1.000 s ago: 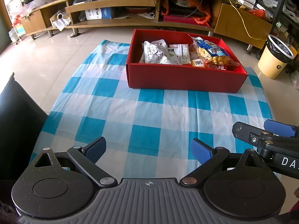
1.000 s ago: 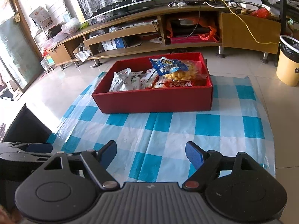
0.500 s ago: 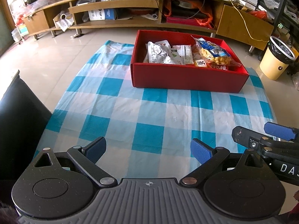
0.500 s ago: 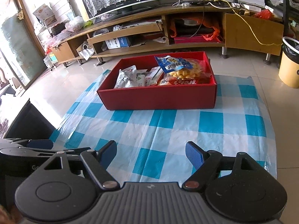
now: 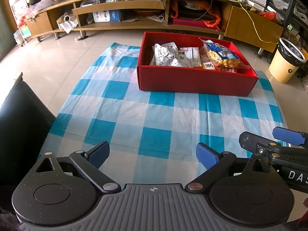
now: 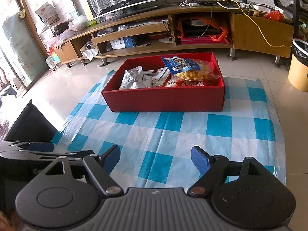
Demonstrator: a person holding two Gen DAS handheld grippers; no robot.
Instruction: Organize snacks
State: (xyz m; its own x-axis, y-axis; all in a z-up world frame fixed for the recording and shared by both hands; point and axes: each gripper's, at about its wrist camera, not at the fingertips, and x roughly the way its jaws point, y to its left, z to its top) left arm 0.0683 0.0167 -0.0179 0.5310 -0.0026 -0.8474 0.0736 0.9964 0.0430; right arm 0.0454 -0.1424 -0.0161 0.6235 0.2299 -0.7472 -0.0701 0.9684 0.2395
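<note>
A red box (image 5: 196,80) stands at the far end of a blue-and-white checked cloth (image 5: 154,119). Inside it lie silver-white snack packets (image 5: 165,54) on the left and a clear bag of yellow snacks with a blue label (image 5: 221,54) on the right; the same bag (image 6: 190,69) shows in the right wrist view. My left gripper (image 5: 153,152) hangs open over the near end of the cloth, nothing between its blue pads. My right gripper (image 6: 156,156) is open and empty too, close beside the left one. Both are well short of the box (image 6: 165,100).
A long wooden TV stand (image 5: 123,5) with cluttered shelves runs along the back wall. A yellow bin (image 5: 284,63) with a black liner stands at the right. A black object (image 5: 21,119) borders the cloth's left edge. Tiled floor surrounds the cloth.
The red box sits slightly further right in both views than before. Both grippers stay open, and nothing on the cloth has moved.
</note>
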